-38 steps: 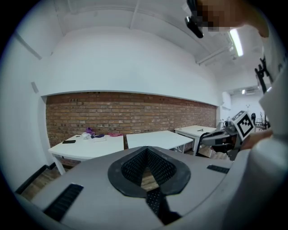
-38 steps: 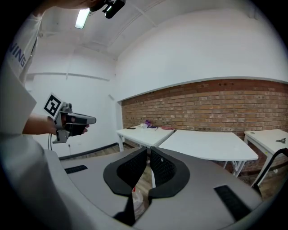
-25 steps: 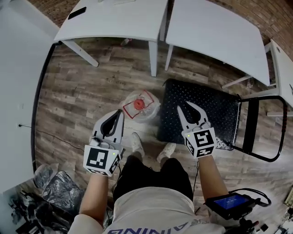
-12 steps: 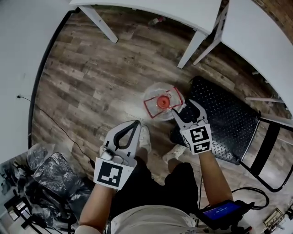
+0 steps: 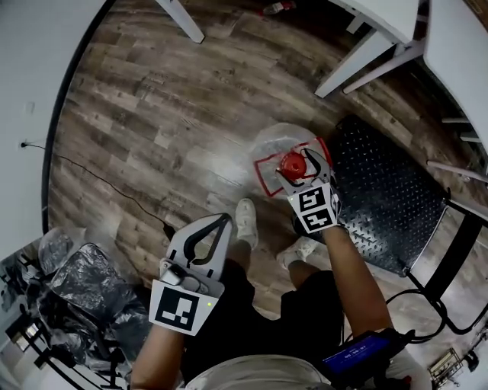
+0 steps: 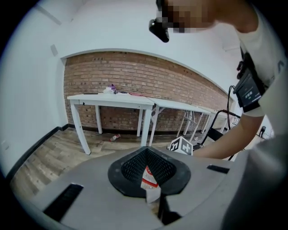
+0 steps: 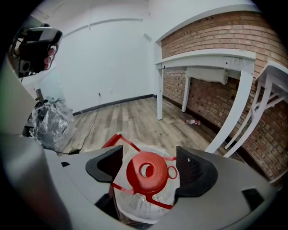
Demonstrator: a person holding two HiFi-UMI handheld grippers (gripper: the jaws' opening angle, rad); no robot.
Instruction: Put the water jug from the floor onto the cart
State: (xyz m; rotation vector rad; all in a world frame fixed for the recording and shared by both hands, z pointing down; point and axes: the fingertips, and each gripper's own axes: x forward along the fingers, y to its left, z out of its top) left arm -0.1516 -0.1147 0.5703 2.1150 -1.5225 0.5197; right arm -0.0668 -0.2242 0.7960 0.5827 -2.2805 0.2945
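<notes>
The clear water jug [image 5: 274, 146] with a red cap [image 5: 293, 162] and red-edged label stands on the wood floor, just left of the black diamond-plate cart [image 5: 381, 206]. My right gripper [image 5: 299, 161] is down over the jug's top. Its jaws are opening, and the red cap [image 7: 147, 172] lies between the pads [image 7: 194, 168] with gaps on both sides. My left gripper [image 5: 226, 218] hangs shut, nearer my body and left of my shoes, apart from the jug. Through its closed jaws in the left gripper view [image 6: 146, 152], a bit of the jug's label [image 6: 147, 179] shows.
White tables [image 5: 381, 30] stand beyond the jug, with a small bottle [image 5: 276, 7] on the floor under them. The cart's handle [image 5: 457, 259] rises at the right. A black cable [image 5: 114, 190] runs across the floor, and plastic-wrapped gear [image 5: 84, 297] sits at the lower left.
Both grippers have come down as I bent over. The right one dropped from beside the jug onto its top, and its jaws spread around the red cap. The left stayed shut.
</notes>
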